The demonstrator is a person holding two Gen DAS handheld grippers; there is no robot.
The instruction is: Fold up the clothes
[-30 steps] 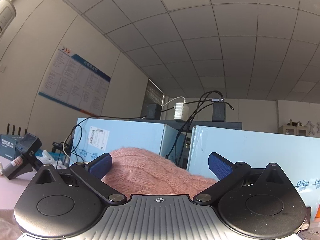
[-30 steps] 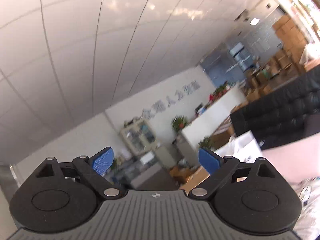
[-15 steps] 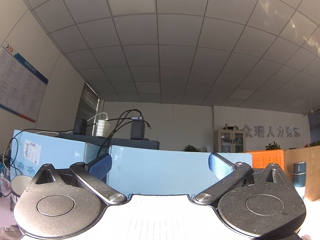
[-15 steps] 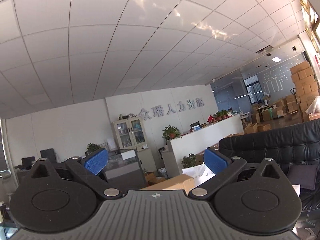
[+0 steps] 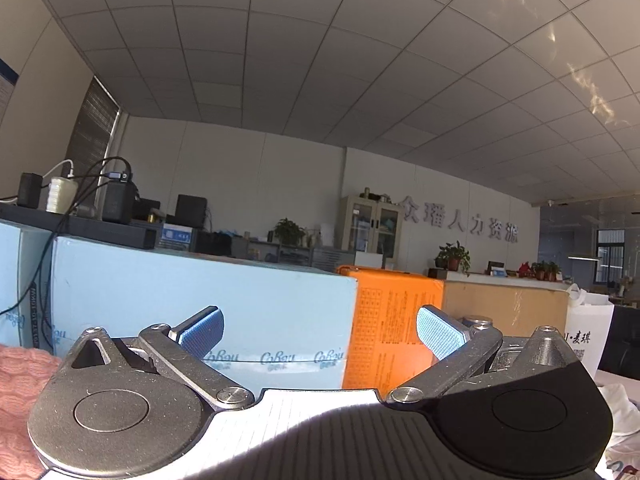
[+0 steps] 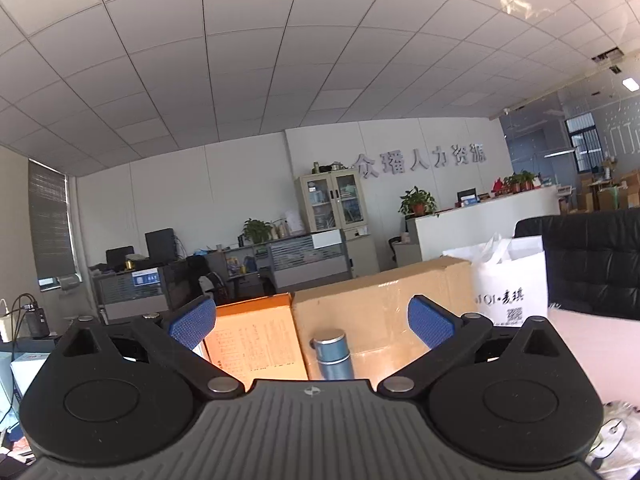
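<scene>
While both grippers are tipped up toward the ceiling and the far wall, neither has anything in it: the left gripper (image 5: 318, 334) has its blue pads spread wide with only a blue box (image 5: 200, 320) and an orange box (image 5: 394, 320) behind the gap, and the right gripper (image 6: 312, 322) is just as wide, framing a brown box (image 6: 380, 312) and a flask (image 6: 330, 354) at its 6 o'clock. From the left view, the pink knit (image 5: 18, 404) shows only as a sliver at 8 o'clock, low beside the gripper body, apart from the pads. A white cloth (image 5: 622, 420) lies at 4 o'clock, and the right view catches pale fabric at its own 4 o'clock too. I would judge the knit soft, thick and limp, light enough to lift but prone to sag and stretch, so a hem or shoulder edge, pinched through the full thickness, looks the best hold. Which way it points, and how its long axis runs, I cannot tell; too little of it shows.
</scene>
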